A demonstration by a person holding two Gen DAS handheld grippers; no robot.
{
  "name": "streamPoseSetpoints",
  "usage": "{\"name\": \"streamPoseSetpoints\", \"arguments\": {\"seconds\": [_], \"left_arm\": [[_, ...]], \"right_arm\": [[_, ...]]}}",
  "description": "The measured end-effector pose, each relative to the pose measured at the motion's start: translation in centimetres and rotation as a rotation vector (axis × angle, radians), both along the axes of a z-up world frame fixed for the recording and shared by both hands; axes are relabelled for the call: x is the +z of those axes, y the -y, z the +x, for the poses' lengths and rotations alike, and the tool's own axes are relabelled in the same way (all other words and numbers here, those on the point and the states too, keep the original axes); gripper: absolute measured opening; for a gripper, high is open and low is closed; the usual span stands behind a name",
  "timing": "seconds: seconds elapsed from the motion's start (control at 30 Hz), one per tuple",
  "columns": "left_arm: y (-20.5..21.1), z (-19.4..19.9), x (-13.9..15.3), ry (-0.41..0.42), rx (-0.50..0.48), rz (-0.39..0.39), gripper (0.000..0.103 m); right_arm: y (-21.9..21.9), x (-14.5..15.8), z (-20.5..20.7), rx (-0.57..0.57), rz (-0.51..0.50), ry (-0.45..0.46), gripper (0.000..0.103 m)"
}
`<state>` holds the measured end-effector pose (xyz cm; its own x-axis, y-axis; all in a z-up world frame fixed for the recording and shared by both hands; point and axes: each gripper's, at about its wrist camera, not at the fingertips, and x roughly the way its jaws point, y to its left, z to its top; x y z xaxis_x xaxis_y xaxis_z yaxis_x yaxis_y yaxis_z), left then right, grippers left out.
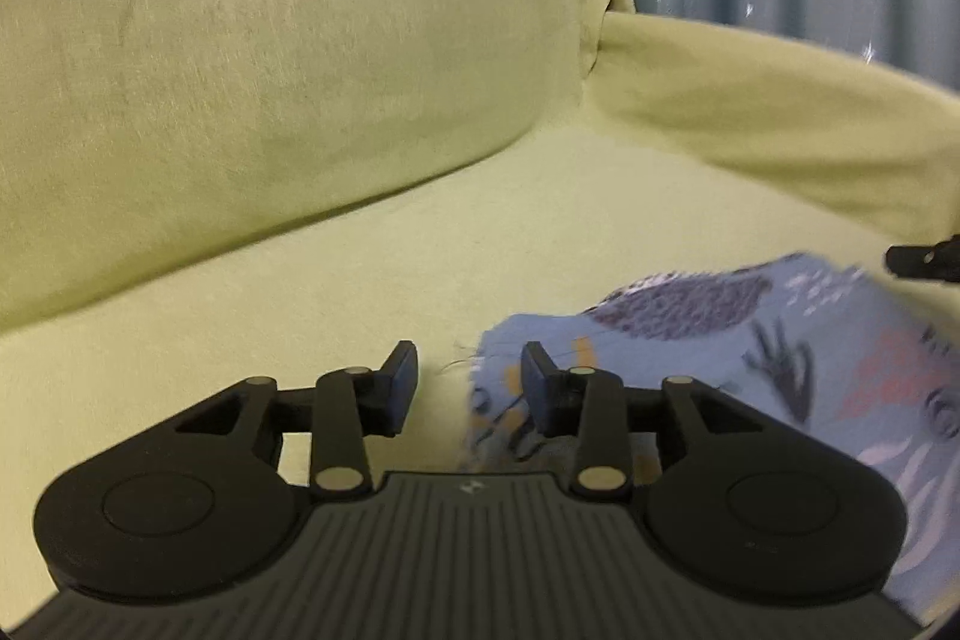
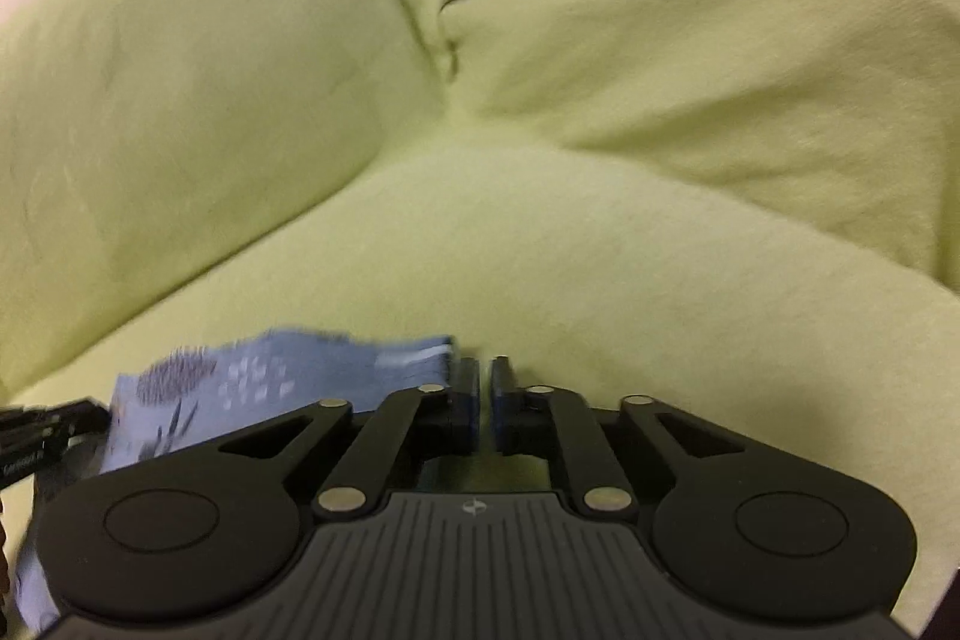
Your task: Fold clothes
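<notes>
No words, brand names or numbers can be read in either view. The one sign is a small pale round emblem, split into quarters, moulded on the ribbed grey body of each gripper, centred just behind the base of its two fingers: on the left gripper and on the right gripper. The blue printed cloth beside the fingers carries blurred dark, orange and white patterns, but no letters can be made out on it.
</notes>
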<state>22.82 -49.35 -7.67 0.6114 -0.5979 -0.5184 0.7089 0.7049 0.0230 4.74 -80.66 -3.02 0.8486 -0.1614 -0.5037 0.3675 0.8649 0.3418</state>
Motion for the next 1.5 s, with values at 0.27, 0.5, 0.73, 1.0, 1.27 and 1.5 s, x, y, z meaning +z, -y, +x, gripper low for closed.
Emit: {"name": "streamPoseSetpoints", "arguments": {"seconds": [0.27,0.5,0.73,1.0,1.27,1.5], "left_arm": [[2.5,-0.6,-1.2,0.032,-0.045,0.134,0.016],[2.0,0.3,-1.4,0.037,0.011,0.148,0.016],[1.7,0.5,-1.4,0.026,0.005,0.143,0.016],[1.2,0.2,-1.1,0.039,-0.008,0.161,0.017],[1.1,-4.1,0.3,0.237,-0.167,0.262,0.021],[-1.8,-12.6,0.4,0.473,-0.622,0.314,0.041]], "right_arm": [[-0.3,0.1,1.2,0.072,0.069,0.012,0.027],[-2.2,-0.6,2.0,0.096,-0.144,-0.100,0.025],[-4.0,0.7,1.4,0.054,-0.281,-0.090,0.027],[-7.4,3.4,0.0,0.180,-0.234,0.013,0.033],[-8.8,0.7,0.2,0.292,-0.257,-0.152,0.043],[-9.9,3.7,-5.0,0.305,-0.395,-0.121,0.044]]}}
